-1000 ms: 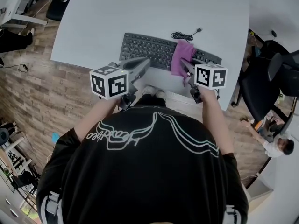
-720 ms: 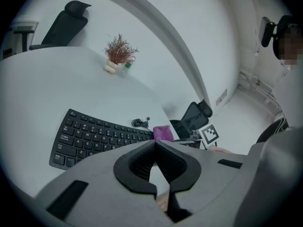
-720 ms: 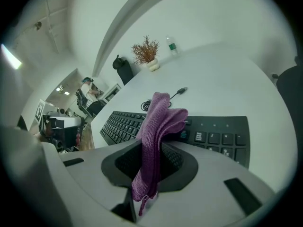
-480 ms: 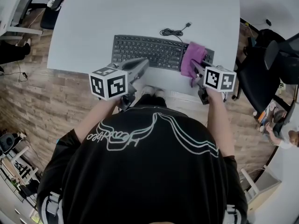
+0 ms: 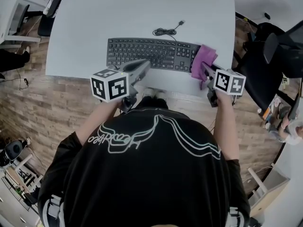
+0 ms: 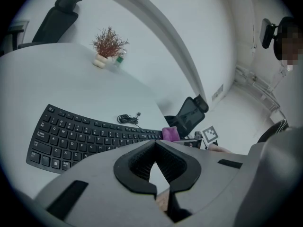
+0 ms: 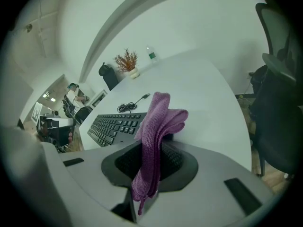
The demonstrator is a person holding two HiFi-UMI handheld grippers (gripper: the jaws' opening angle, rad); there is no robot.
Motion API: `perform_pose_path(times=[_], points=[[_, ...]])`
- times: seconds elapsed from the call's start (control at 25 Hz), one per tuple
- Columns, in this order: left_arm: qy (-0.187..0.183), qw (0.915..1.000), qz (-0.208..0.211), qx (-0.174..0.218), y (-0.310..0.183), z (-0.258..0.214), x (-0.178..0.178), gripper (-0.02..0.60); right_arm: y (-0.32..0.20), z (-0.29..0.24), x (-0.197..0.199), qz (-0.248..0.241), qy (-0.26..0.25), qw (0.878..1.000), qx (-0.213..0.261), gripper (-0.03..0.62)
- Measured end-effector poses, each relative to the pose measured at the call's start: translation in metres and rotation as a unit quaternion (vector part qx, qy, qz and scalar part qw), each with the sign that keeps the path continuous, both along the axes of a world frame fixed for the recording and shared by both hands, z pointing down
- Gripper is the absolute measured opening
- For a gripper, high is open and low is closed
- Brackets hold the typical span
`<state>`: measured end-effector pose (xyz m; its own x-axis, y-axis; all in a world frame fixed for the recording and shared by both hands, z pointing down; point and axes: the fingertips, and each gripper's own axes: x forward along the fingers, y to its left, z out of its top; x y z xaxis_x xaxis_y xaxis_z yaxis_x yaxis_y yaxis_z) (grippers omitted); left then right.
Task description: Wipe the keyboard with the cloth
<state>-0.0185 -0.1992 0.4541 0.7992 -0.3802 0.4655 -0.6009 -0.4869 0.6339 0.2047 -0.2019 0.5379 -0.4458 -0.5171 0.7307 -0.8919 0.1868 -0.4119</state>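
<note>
A black keyboard [image 5: 151, 54] lies along the near edge of the white table [image 5: 142, 8]. My right gripper [image 5: 202, 70] is shut on a purple cloth [image 5: 204, 58], which rests at the keyboard's right end. In the right gripper view the cloth [image 7: 158, 117] stands folded up out of the jaws, with the keyboard [image 7: 113, 126] to its left. My left gripper [image 5: 146, 64] hovers at the keyboard's front edge near the middle, shut on nothing. The left gripper view shows the keyboard [image 6: 80, 138] ahead and the cloth [image 6: 170, 133] at its far end.
The keyboard's coiled cable [image 5: 164, 31] lies just behind it. A potted plant [image 6: 108, 44] and a small bottle [image 7: 151, 56] stand at the table's far side. Black office chairs [image 5: 270, 65] stand right of the table. Wooden floor [image 5: 42, 108] lies below its near edge.
My right gripper has carried the cloth rightwards along the keyboard, from right of its middle to its right end. The left gripper has stayed in place.
</note>
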Motion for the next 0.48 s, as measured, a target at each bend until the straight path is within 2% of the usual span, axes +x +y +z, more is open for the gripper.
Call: perform_pose_path(times=[0.24, 0.48], points=[[-0.001, 1.0, 0.001, 0.002, 0.003, -0.003, 0.012, 0.006, 0.007, 0.001, 0.03, 0.014, 0.017, 1.0, 0.0, 0.055], [-0.006, 0.9999, -0.011, 0.012, 0.005, -0.009, 0.018, 0.006, 0.005, -0.005, 0.033, 0.0, 0.026, 1.0, 0.017, 0.054]])
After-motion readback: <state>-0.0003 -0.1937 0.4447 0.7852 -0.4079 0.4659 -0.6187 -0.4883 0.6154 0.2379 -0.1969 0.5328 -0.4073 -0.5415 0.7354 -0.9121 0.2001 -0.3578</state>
